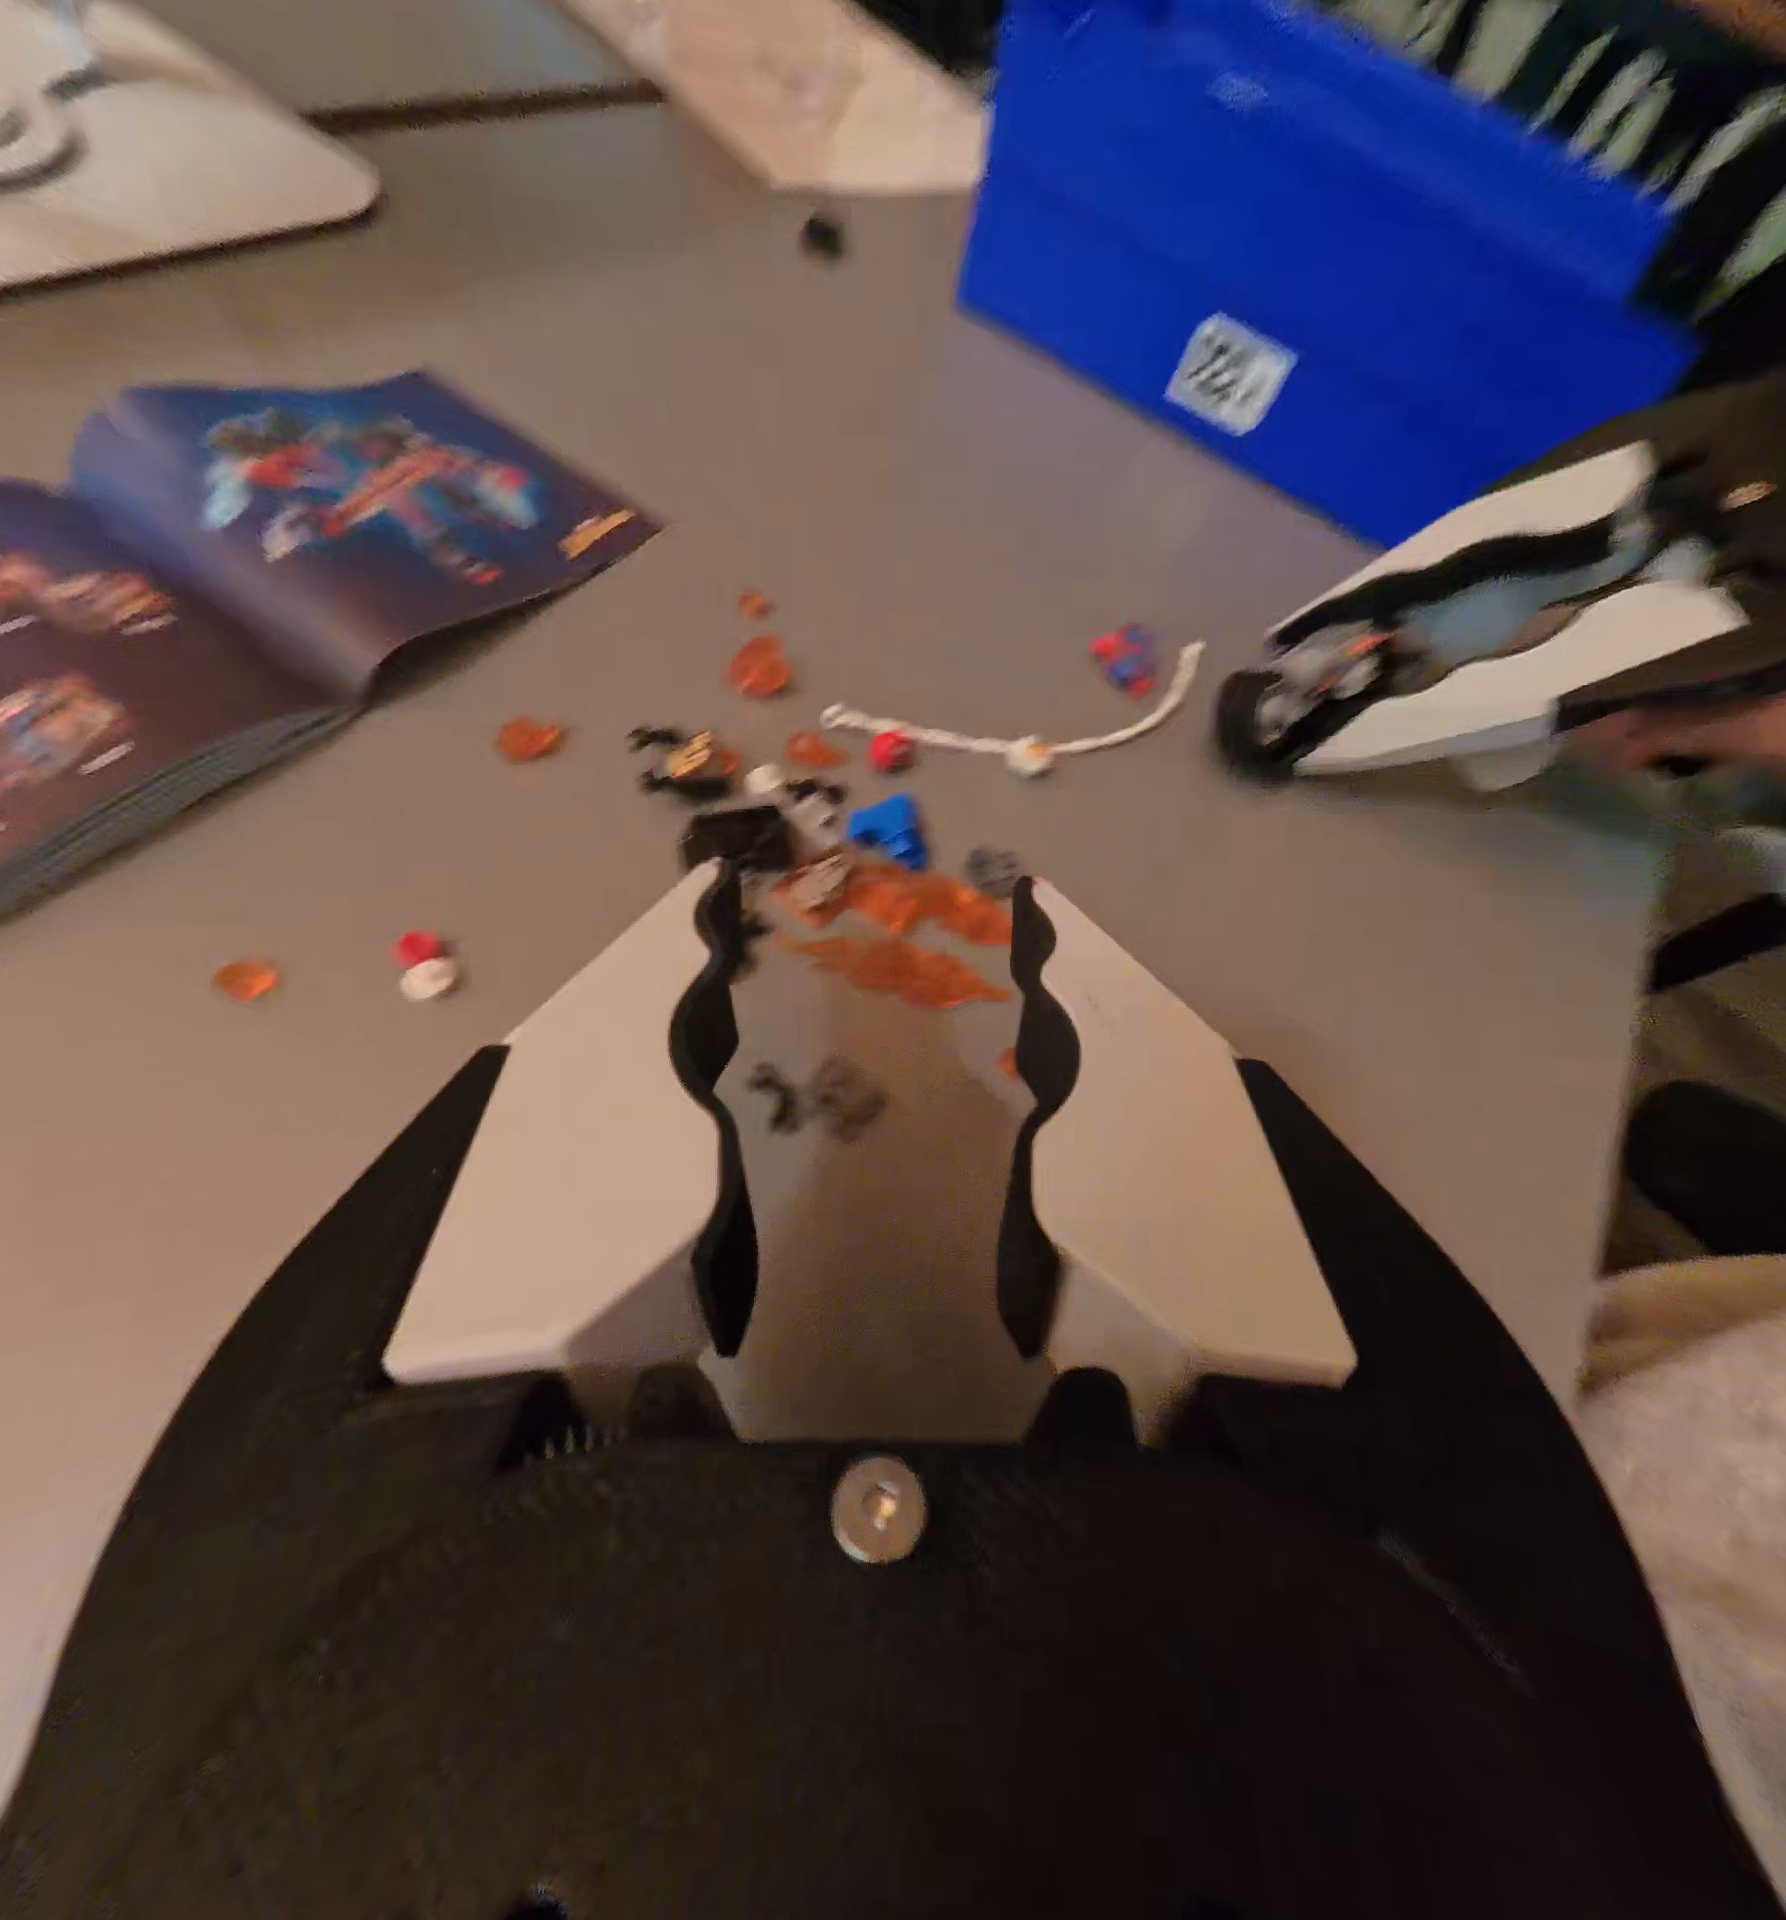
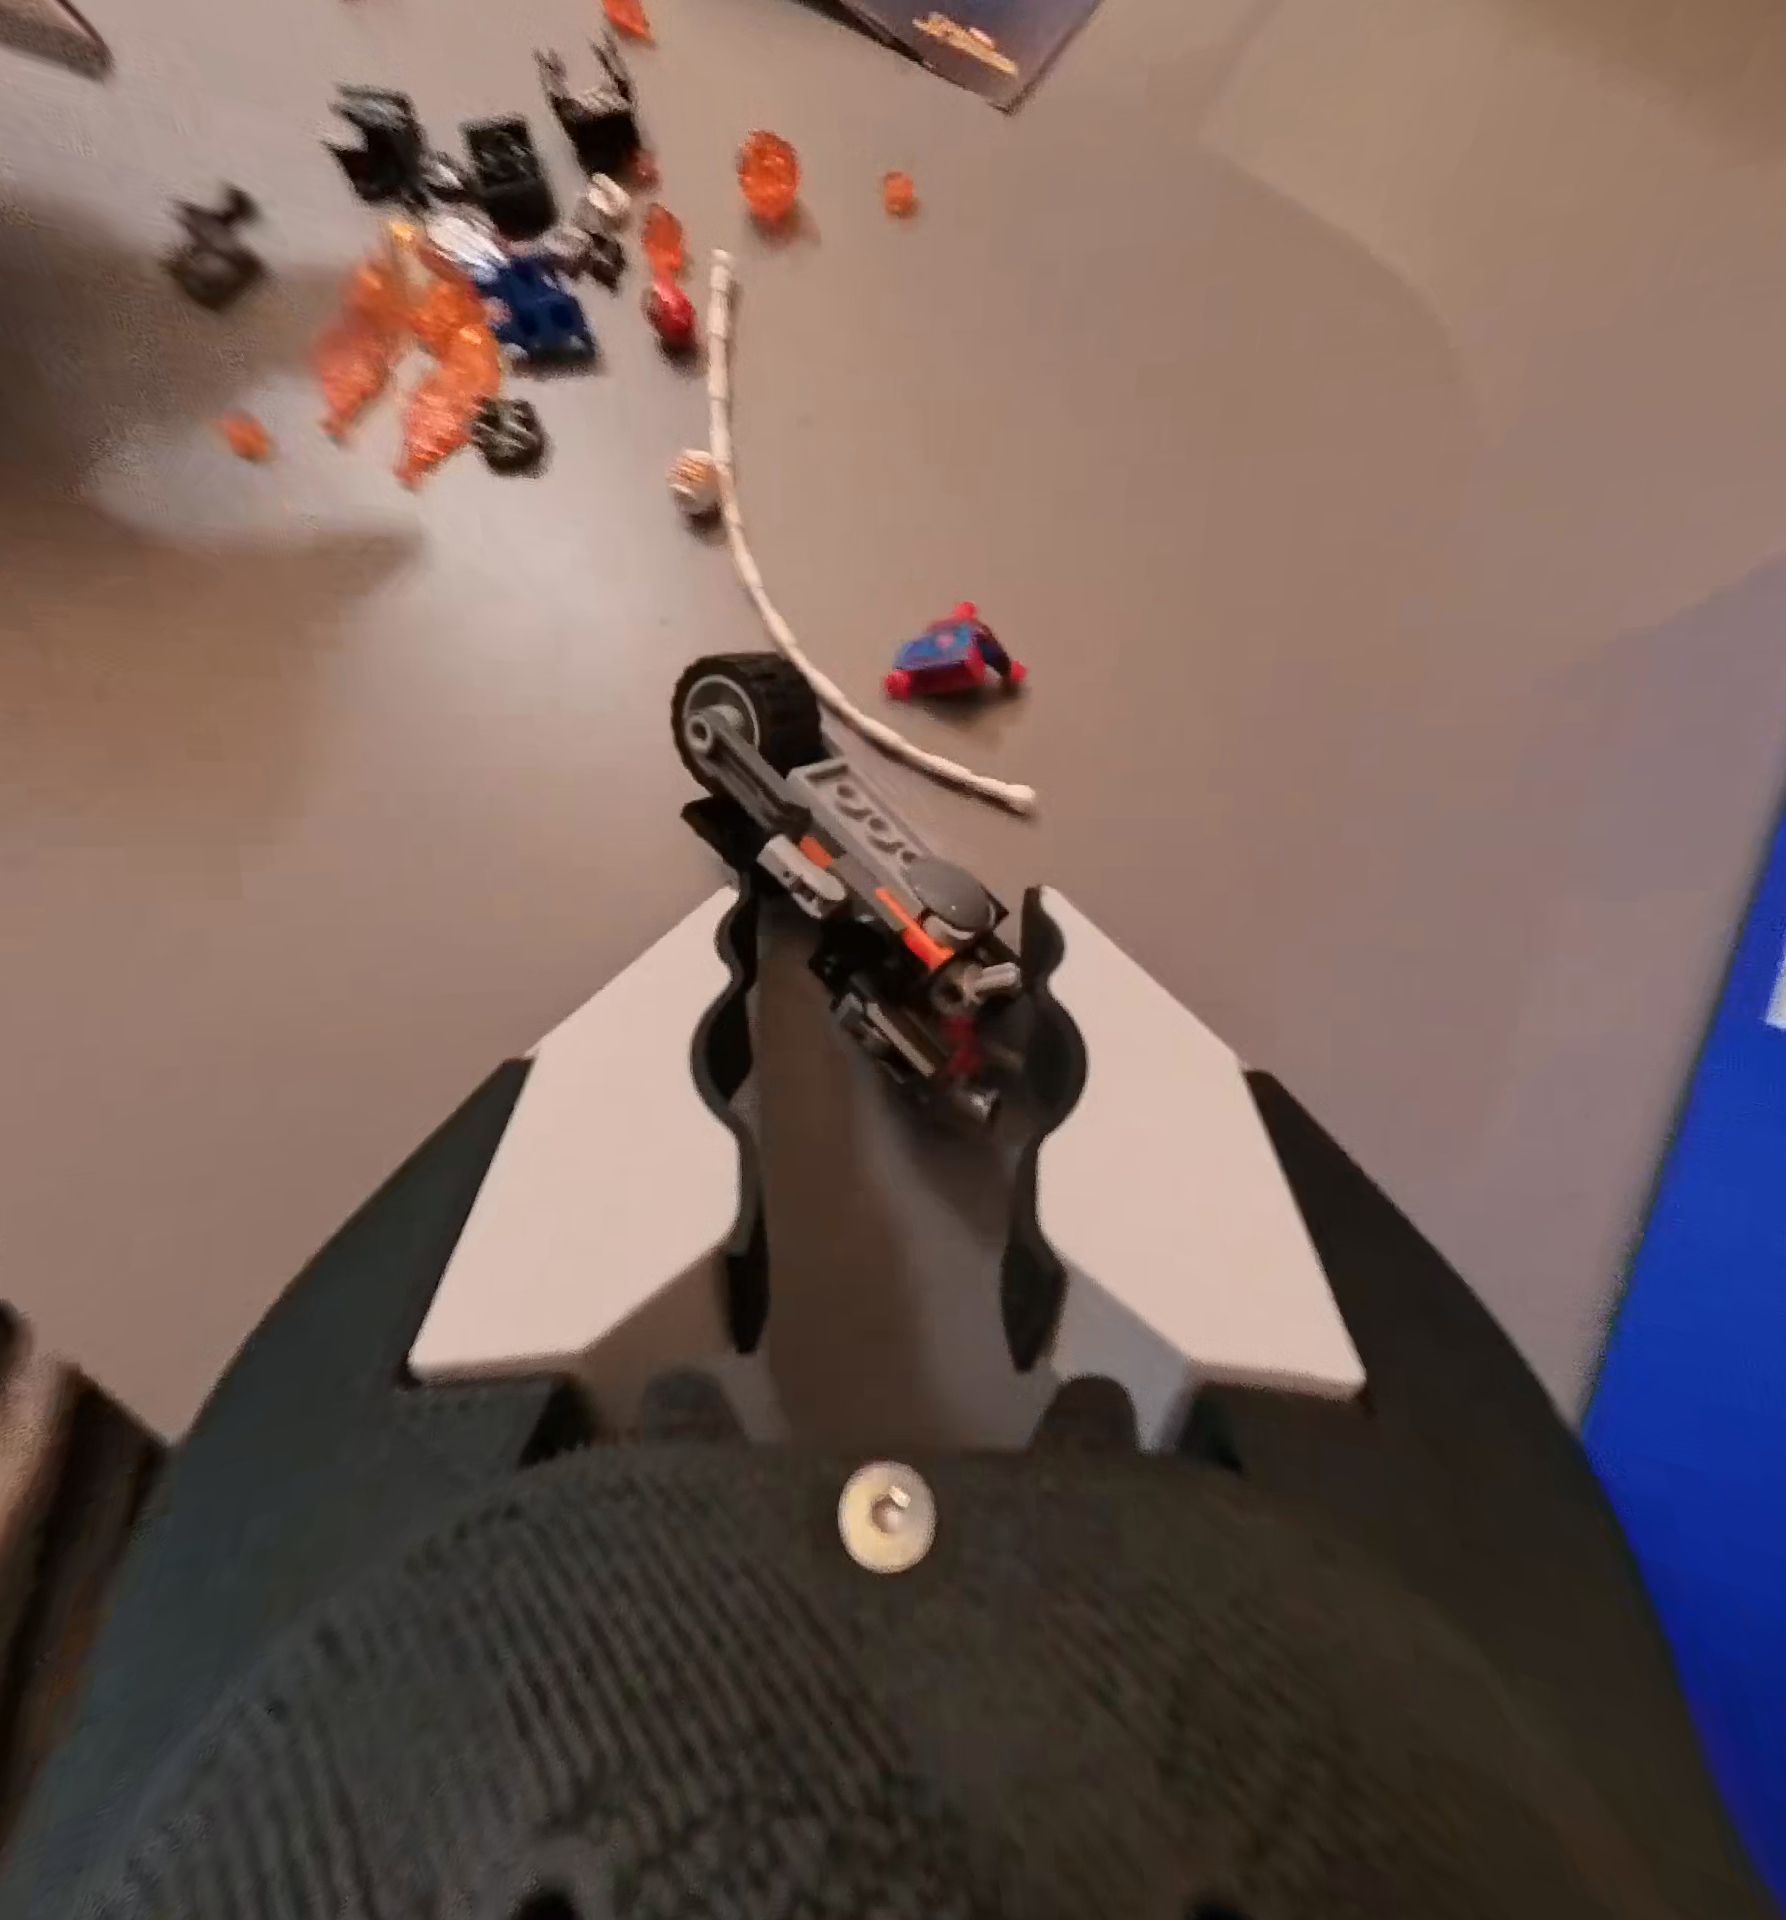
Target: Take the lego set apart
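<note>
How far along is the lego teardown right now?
Well underway. Done: loose transparent orange flame pieces, black bricks, a blue brick, a white chain piece and a red-and-blue minifigure torso lie scattered on the grey table. In hand: the right gripper has the grey motorcycle frame with its black wheel between its jaws. Left: splitting that frame; the left gripper is open and empty.
</note>
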Demonstrator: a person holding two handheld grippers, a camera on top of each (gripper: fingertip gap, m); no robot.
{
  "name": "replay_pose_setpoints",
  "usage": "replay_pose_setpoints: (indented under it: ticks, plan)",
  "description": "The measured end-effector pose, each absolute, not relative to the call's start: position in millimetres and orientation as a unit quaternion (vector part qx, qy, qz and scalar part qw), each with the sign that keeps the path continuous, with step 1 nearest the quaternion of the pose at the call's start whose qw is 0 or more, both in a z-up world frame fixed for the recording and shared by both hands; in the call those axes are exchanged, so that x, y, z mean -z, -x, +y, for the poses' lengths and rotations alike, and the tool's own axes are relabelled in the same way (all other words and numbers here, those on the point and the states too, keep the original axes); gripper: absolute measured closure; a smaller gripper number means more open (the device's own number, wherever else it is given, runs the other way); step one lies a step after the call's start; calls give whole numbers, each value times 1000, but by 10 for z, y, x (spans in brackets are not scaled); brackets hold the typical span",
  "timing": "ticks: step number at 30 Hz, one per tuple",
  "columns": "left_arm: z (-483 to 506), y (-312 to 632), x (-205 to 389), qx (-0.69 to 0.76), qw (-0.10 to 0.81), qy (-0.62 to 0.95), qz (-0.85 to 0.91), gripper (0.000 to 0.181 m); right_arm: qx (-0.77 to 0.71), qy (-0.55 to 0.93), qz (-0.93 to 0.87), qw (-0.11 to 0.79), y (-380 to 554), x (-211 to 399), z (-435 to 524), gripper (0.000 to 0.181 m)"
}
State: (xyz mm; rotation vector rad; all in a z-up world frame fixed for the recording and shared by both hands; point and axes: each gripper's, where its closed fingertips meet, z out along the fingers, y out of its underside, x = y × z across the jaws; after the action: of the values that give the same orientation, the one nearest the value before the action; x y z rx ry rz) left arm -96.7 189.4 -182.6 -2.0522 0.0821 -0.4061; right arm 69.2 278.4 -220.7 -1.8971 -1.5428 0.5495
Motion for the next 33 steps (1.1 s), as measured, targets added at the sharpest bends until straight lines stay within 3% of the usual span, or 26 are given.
replay_pose_setpoints:
  ticks: [6,11,16,21,23,28,33]
  plan:
    - [1762,473,1669,284,516,806,67,123,-325,677,-588,300,-337,2028,2243,131]
    - [1434,160,1588,398,492,767,102,130,-368,632,-623,277,-90,2035,1772,131]
    - [1382,240,1666,404,483,774,65,145,-364,605,-654,272,52,2066,1573,131]
    - [1297,233,1809,419,432,797,59,145,-366,582,-664,295,132,1961,1533,131]
    - [1259,204,1798,423,430,795,70,159,-364,581,-666,296,146,1966,1527,131]
    - [1247,221,1878,422,408,808,58,159,-354,586,-667,293,172,2061,1513,126]
    - [1277,308,1877,421,416,806,30,160,-318,556,-671,373,185,1911,1607,129]
